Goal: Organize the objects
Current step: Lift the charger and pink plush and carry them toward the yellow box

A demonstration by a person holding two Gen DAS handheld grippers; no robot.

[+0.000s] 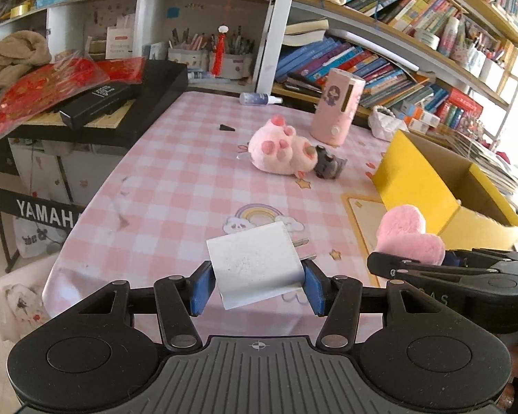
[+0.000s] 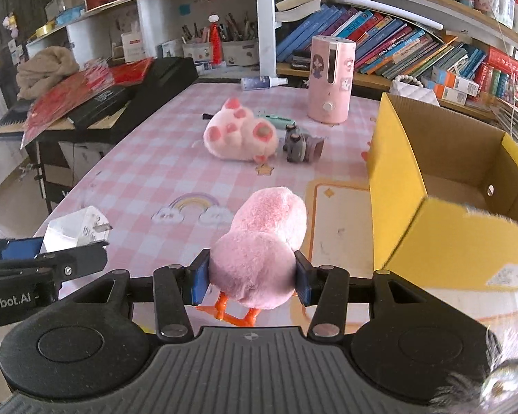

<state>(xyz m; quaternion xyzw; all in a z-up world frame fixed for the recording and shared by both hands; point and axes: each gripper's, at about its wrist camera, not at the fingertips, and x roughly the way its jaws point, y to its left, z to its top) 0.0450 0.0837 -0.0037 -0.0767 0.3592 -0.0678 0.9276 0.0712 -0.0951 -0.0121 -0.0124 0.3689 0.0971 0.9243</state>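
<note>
My left gripper (image 1: 257, 281) is shut on a white plug charger (image 1: 255, 262), held above the pink checked table (image 1: 176, 179); the charger also shows in the right wrist view (image 2: 76, 229). My right gripper (image 2: 252, 277) is shut on a pink plush bird with orange feet (image 2: 262, 245), also seen in the left wrist view (image 1: 409, 236). An open yellow cardboard box (image 2: 431, 234) stands at the right, just right of the plush bird. A pink paw plush (image 2: 240, 134) and a small grey toy (image 2: 298, 143) lie mid-table.
A pink cylindrical humidifier (image 2: 329, 79) stands at the back, a small spray bottle (image 2: 259, 82) lies behind it. A black keyboard with red packets (image 1: 86, 100) is at the left. Bookshelves (image 1: 380, 62) line the back and right.
</note>
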